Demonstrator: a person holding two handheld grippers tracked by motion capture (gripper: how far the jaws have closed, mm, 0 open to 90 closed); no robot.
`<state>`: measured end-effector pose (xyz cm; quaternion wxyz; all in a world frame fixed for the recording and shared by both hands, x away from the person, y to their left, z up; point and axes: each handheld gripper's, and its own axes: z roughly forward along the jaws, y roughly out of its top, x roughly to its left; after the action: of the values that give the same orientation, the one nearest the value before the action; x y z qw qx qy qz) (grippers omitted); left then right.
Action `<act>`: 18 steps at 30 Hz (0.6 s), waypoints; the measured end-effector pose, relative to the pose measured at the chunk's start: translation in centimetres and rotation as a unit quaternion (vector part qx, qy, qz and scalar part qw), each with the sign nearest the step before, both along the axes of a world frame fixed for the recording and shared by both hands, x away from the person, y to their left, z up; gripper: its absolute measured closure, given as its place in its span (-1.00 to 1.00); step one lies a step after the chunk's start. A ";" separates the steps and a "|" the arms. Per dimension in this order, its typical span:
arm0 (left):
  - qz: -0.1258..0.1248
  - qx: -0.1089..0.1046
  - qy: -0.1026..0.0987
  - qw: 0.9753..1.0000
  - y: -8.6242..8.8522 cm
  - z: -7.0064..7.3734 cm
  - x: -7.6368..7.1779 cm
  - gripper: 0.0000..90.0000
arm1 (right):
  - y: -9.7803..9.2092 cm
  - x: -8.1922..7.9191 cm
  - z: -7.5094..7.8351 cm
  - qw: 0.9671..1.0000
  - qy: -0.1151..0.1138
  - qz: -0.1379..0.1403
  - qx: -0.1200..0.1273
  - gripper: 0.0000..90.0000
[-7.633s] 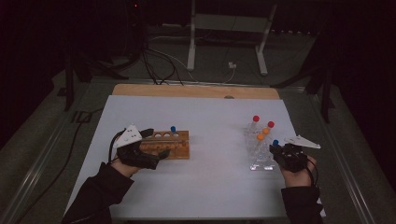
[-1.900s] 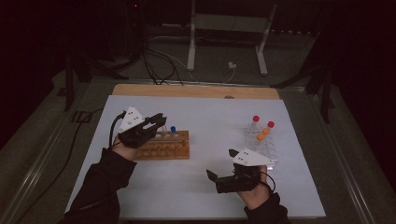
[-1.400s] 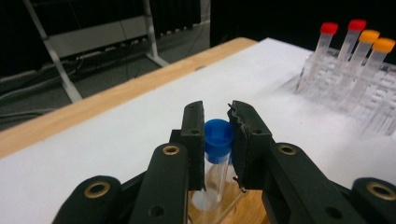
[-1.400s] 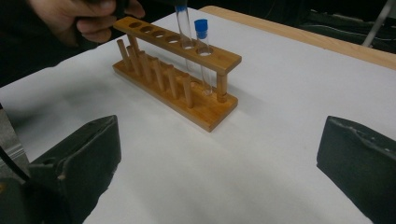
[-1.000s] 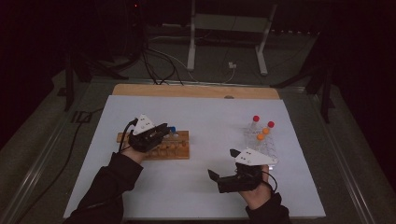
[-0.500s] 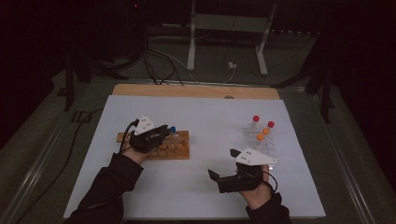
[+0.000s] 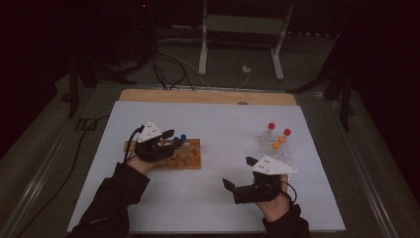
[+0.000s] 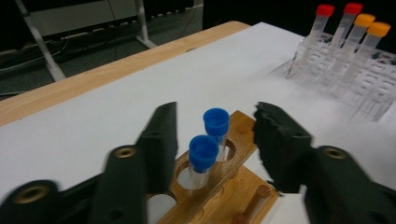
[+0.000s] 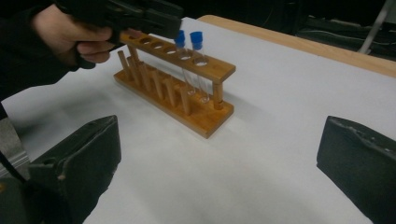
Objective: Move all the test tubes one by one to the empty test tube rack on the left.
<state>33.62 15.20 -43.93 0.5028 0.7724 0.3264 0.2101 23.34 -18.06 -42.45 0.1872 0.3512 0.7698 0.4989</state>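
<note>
A wooden rack (image 7: 185, 154) lies left of centre with two blue-capped tubes (image 7: 179, 138) upright in its right-end holes. My left gripper (image 7: 171, 137) hovers over that end, open. In the left gripper view its jaws stand apart either side of the nearer tube (image 8: 203, 152) and the farther tube (image 8: 216, 122), touching neither. My right gripper (image 7: 238, 173) is at the front centre-right, open wide and holding nothing. The right gripper view looks across bare table at the wooden rack (image 9: 175, 95), the blue caps (image 9: 188, 37) and the left gripper (image 9: 140, 16) above them.
A clear plastic rack (image 7: 278, 151) stands at the right, behind my right hand, holding two red-capped tubes (image 7: 271, 126) and two orange-capped ones (image 7: 279, 142). A bare wooden strip (image 7: 208, 96) runs along the table's far edge. Cables and a stand lie on the floor beyond.
The wooden rack held one blue tube earlier and now holds two. My right gripper moved from the clear rack to the front centre. My left gripper lifted, then settled over the rack's right end.
</note>
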 end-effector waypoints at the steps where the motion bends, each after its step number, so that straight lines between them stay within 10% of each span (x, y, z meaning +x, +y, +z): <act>1: -0.002 -0.005 0.000 1.000 0.1 0.2 -0.2 -0.03 | -0.1 0.0 0.1 1.000 -0.002 -0.002 0.001 -1.00; 12: -0.040 -0.022 0.006 0.999 -0.4 1.4 -2.2 -0.96 | -4.4 0.9 2.1 0.997 -0.033 -0.066 0.018 -1.00; 18: -0.067 -0.021 0.003 0.998 -1.1 1.7 -3.2 -0.98 | -7.0 1.4 2.5 0.993 -0.034 -0.107 0.020 -1.00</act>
<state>30.44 14.08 -42.21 0.5308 0.7823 0.2800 0.1670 24.74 -25.07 -39.91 0.2588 0.4179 0.7109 0.5030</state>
